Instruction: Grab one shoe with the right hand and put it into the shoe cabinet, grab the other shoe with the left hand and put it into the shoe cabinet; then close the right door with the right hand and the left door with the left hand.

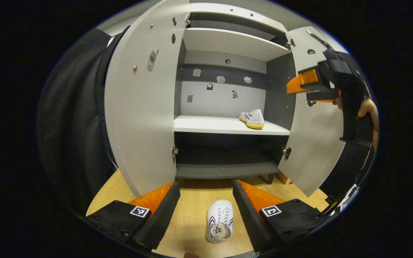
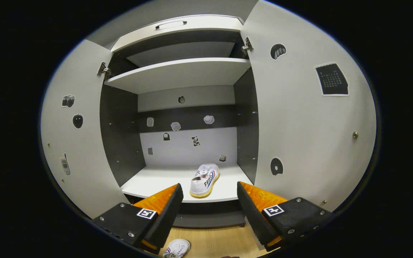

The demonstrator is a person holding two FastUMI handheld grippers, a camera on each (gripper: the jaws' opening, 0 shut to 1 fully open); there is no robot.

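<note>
The shoe cabinet [image 1: 228,123] stands with both doors swung wide, and everything here can be placed against it. One shoe [image 2: 204,180] already sits on the cabinet's middle shelf [image 2: 156,184], toward the right side of that shelf, close to the dark inner wall, with its heel end facing out over the front edge. In the left gripper view the same shoe [image 1: 252,118] rests at the right end of the shelf. The other shoe [image 1: 219,225] lies on the wooden floor [image 1: 192,208] in front of the cabinet, below its bottom edge, toe pointing toward the cabinet. The left gripper [image 1: 206,215] hangs over the floor before the cabinet with its fingers spread wide and nothing between them; the floor shoe lies in the gap between the fingers but untouched by either. The right gripper [image 2: 210,211] faces the cabinet's opening at about shelf height, its fingers also wide apart and holding nothing, with the shelved shoe seen beyond them. In the left gripper view the right gripper [image 1: 299,86] is held up by a hand [image 1: 366,111] in front of the cabinet's right door [image 1: 314,143]. The left door [image 1: 142,107] carries a few small stickers on its inner face.
</note>
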